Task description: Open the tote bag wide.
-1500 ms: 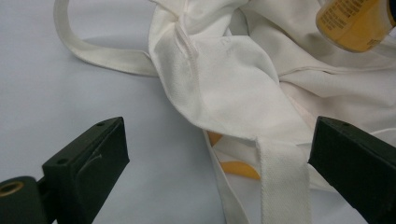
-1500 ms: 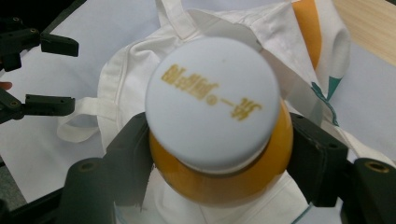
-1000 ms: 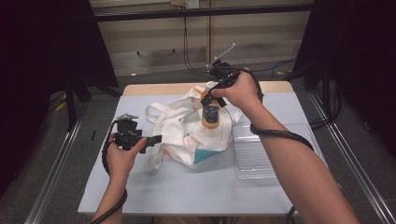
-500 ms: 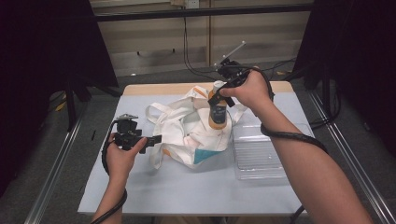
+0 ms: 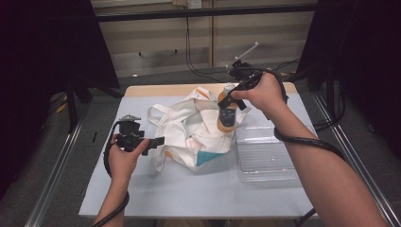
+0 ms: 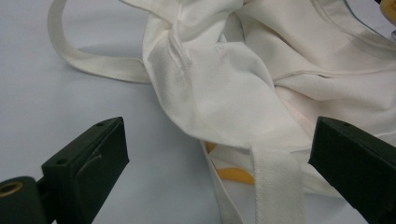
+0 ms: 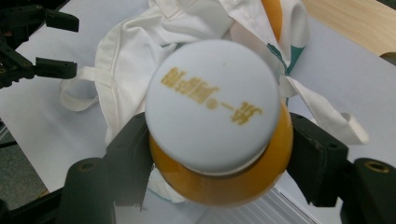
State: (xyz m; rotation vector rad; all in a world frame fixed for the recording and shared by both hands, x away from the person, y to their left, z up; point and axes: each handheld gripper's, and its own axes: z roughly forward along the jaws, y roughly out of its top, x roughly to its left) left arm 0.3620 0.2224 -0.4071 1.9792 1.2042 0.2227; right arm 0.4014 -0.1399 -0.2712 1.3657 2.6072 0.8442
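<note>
Bottle could slip on its way to the tray

Right gripper (image 7: 219,154) clamps the orange bottle (image 5: 227,111) just under its cap above tote bag (image 5: 194,135); left gripper (image 6: 219,154) gapes; grip depth seems shallow.

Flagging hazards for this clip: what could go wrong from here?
The right claw grips the orange white-capped bottle just under its cap, so it could swing or slip. It hangs over the white cloth tote bag beside the clear plastic tray; lowering might snag fabric or clip the tray's rim.

Bright tabletop, dark surroundings; close cap perhaps blurred.
</note>
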